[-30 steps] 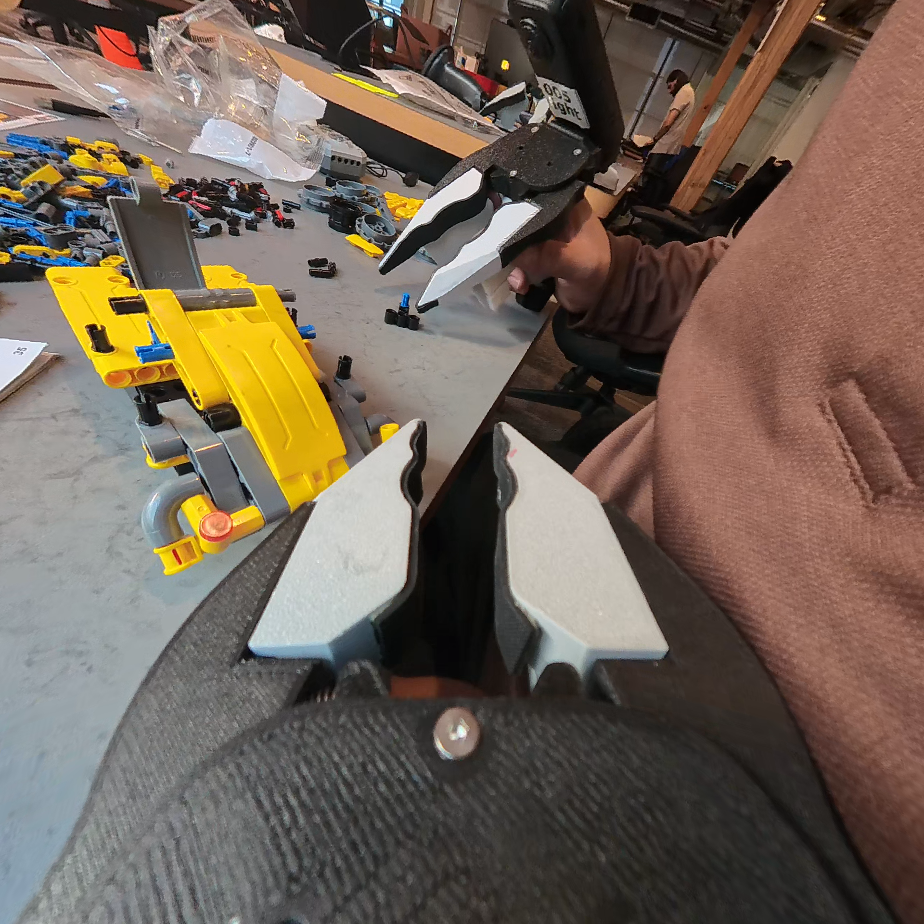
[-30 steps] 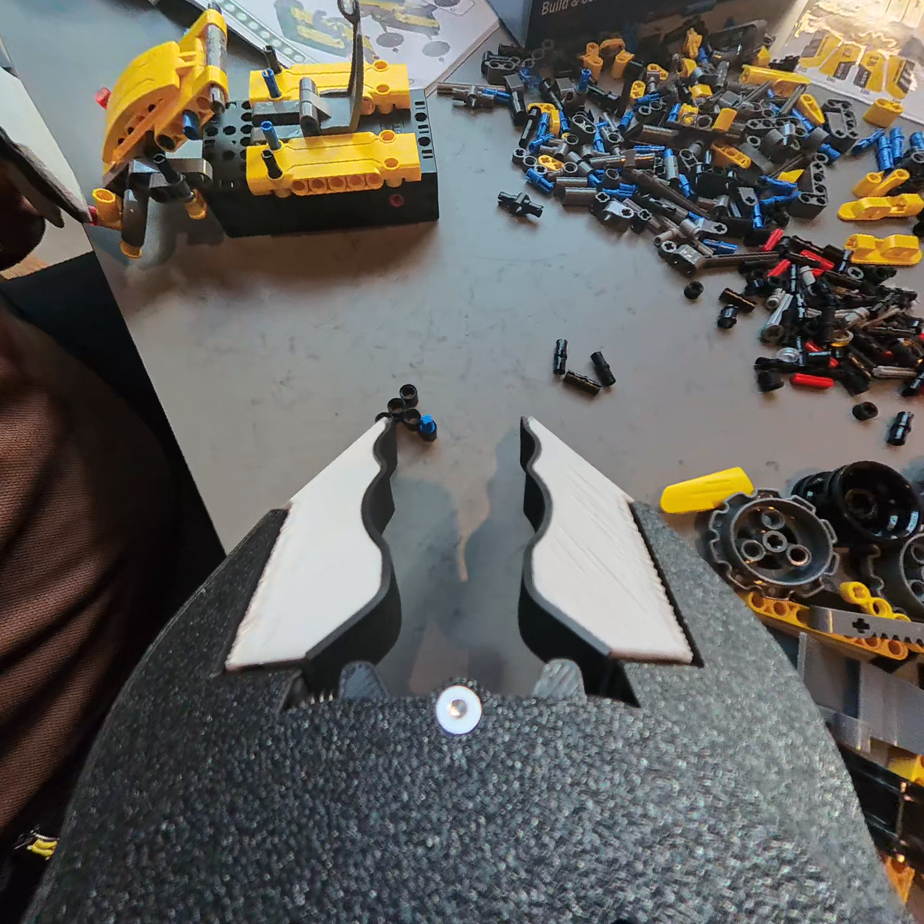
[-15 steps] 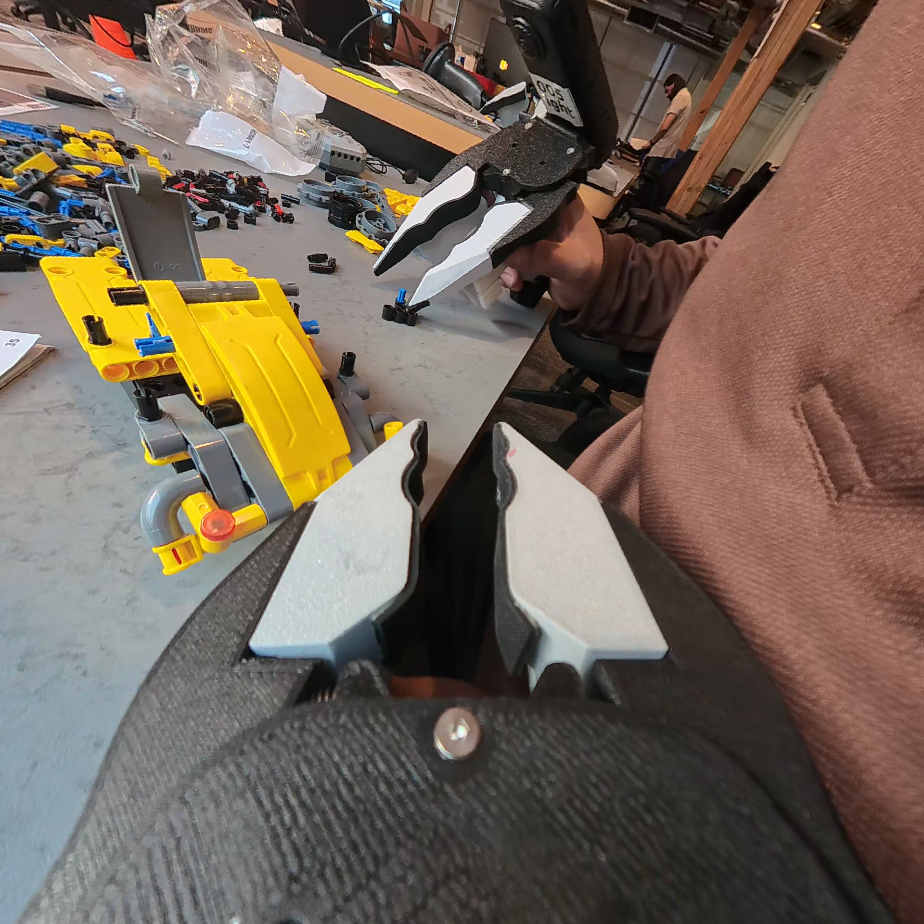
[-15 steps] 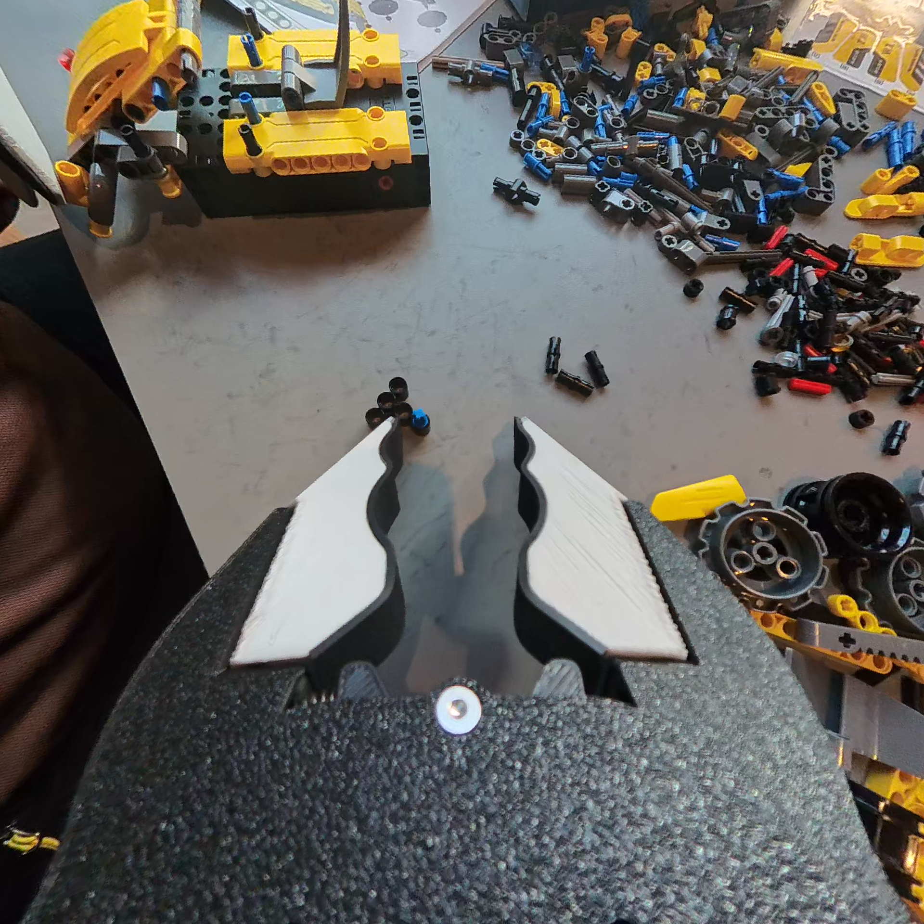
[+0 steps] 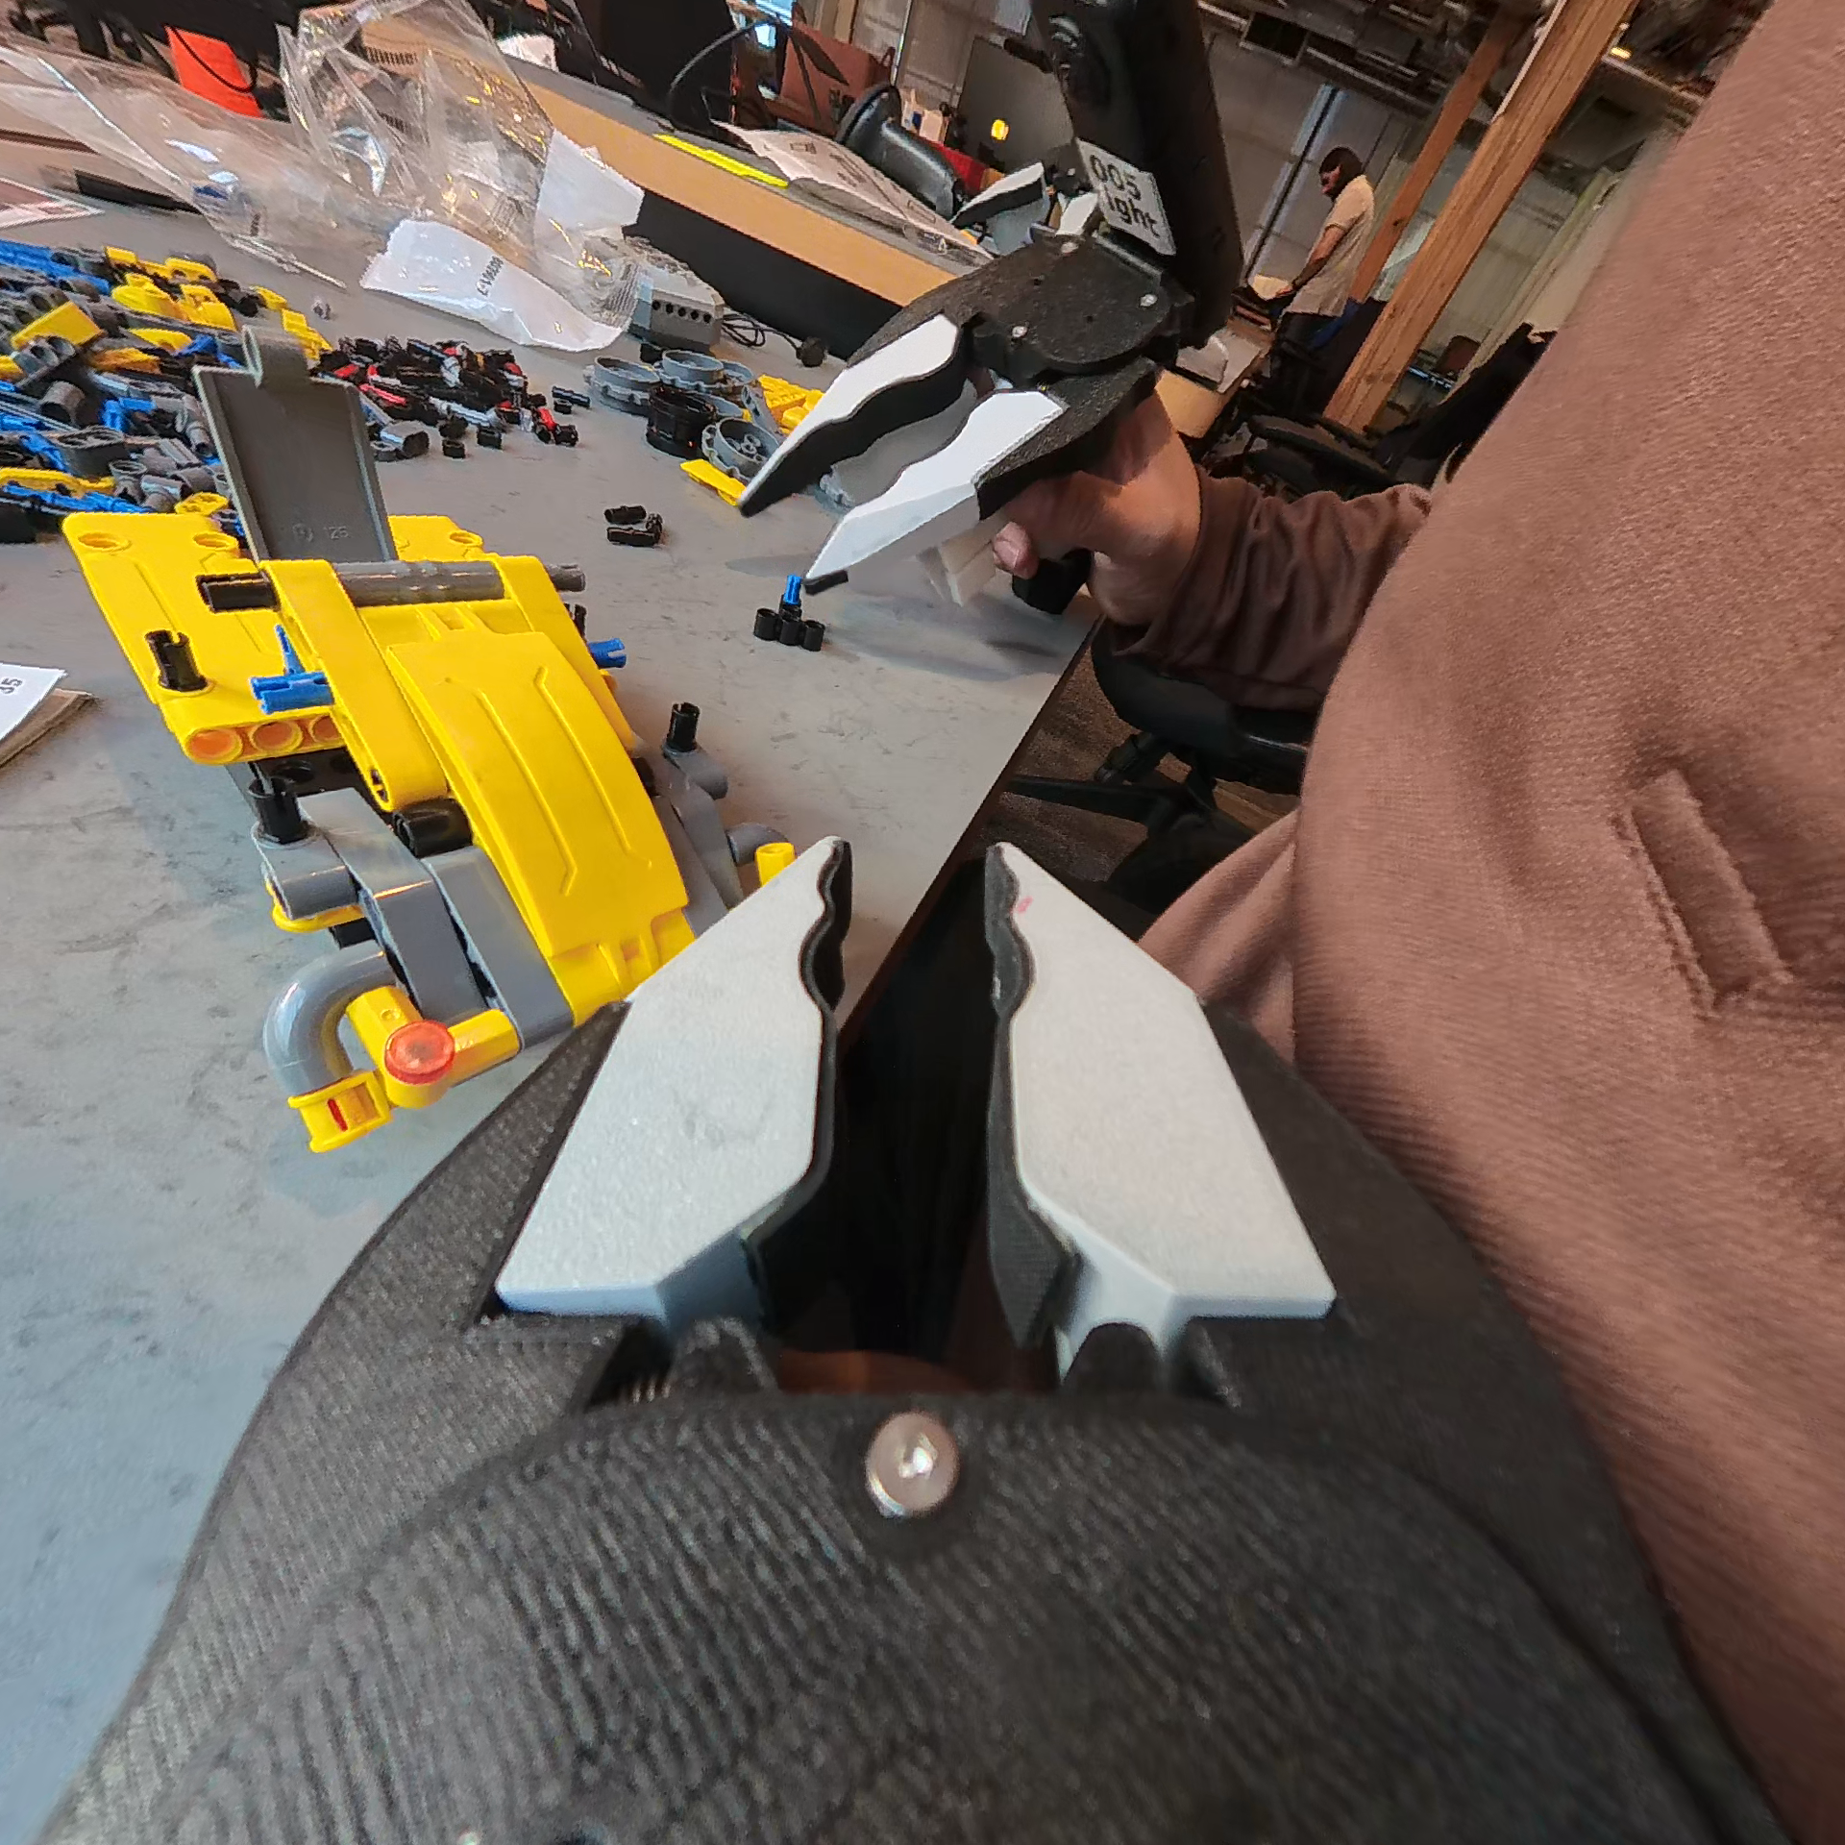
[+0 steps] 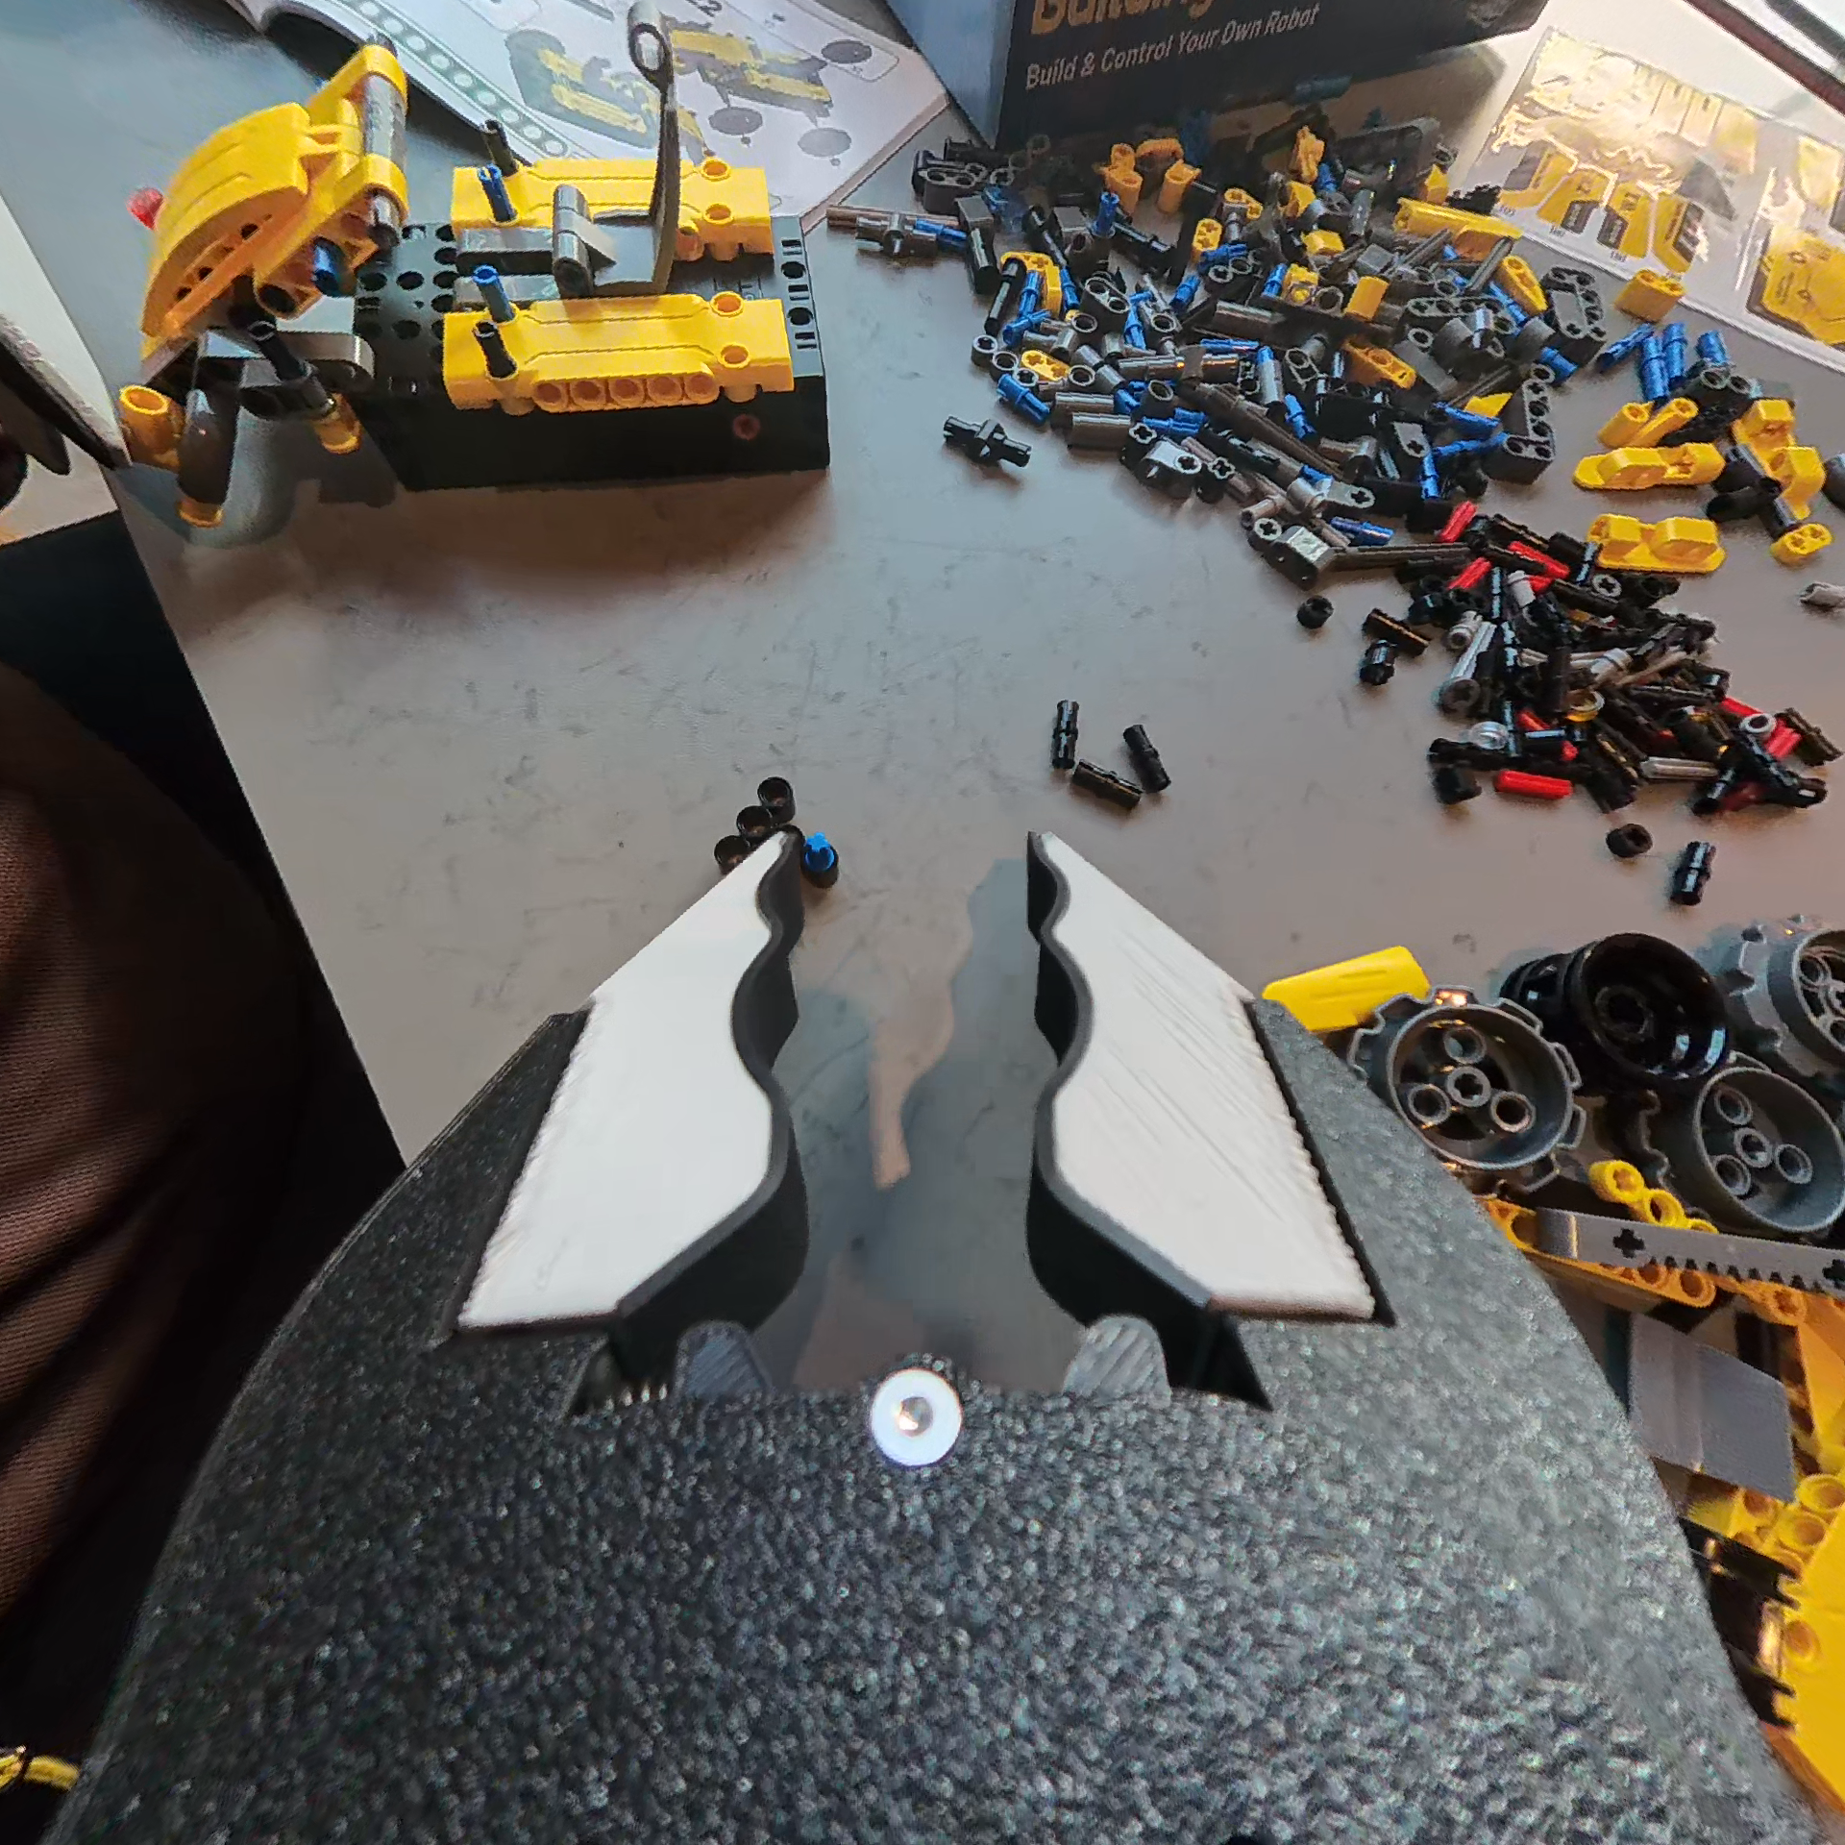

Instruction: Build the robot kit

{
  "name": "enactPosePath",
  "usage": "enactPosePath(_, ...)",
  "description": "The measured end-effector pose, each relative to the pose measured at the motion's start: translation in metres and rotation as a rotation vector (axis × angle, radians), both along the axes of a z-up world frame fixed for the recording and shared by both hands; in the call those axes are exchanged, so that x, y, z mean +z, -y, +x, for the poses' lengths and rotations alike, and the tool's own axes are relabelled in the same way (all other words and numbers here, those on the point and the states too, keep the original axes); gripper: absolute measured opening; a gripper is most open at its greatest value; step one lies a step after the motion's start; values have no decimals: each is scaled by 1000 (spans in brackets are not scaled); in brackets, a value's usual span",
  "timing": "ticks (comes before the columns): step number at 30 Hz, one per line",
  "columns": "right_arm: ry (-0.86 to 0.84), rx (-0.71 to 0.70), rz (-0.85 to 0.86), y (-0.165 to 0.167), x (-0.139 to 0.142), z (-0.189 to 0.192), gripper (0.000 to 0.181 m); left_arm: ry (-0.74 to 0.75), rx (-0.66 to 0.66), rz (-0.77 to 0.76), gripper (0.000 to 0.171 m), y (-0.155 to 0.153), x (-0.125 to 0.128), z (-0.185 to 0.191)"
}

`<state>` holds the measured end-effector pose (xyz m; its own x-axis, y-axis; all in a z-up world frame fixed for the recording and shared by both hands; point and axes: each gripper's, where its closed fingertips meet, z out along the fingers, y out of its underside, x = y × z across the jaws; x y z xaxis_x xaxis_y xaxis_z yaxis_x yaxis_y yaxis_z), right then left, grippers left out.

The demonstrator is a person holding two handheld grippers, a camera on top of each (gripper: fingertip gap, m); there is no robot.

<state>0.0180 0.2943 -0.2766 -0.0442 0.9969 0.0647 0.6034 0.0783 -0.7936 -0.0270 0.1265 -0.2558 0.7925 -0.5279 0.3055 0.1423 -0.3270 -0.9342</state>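
My right gripper is open and empty, low over the grey table. Its left fingertip sits right beside a small black connector with a blue pin. In the left wrist view the right gripper hangs just above that connector. My left gripper is open and empty at the table's near edge, next to the yellow and grey brick model. The model also shows in the right wrist view at the far left.
A wide pile of loose black, blue, yellow and red parts covers the right. Three black pins lie ahead. Grey and black wheels sit at the right. A dark box, a booklet and plastic bags stand behind. My right fingertips sit around 20 cm from my left ones.
My right gripper has come down and forward toward the small black connector with the blue pin. The left gripper has stayed in place.
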Motion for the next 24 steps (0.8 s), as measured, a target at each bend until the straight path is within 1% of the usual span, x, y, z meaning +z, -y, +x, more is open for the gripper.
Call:
enactPosePath(5, -65, -38, 19, -4, 11, 2, 43, -39, -3, 11, 24, 2, 0, 3)
enactPosePath(10, -133, -56, -26, 0, 23, 7, 43, -101, -12, 24, 24, 4, -3, 9)
enactPosePath(14, -142, -72, -27, 4, 25, 16, 42, -134, -19, 28, 25, 5, -5, 14)
enactPosePath(22, -142, -177, -13, -13, 25, 31, 42, -210, -33, 40, 26, 6, -11, 21)
enactPosePath(23, -146, -196, 4, -16, 26, 32, 38, -216, -36, 41, 26, 6, -11, 22)
enactPosePath(24, -174, -209, 31, -18, 30, 33, 31, -220, -39, 44, 26, 6, -11, 22)
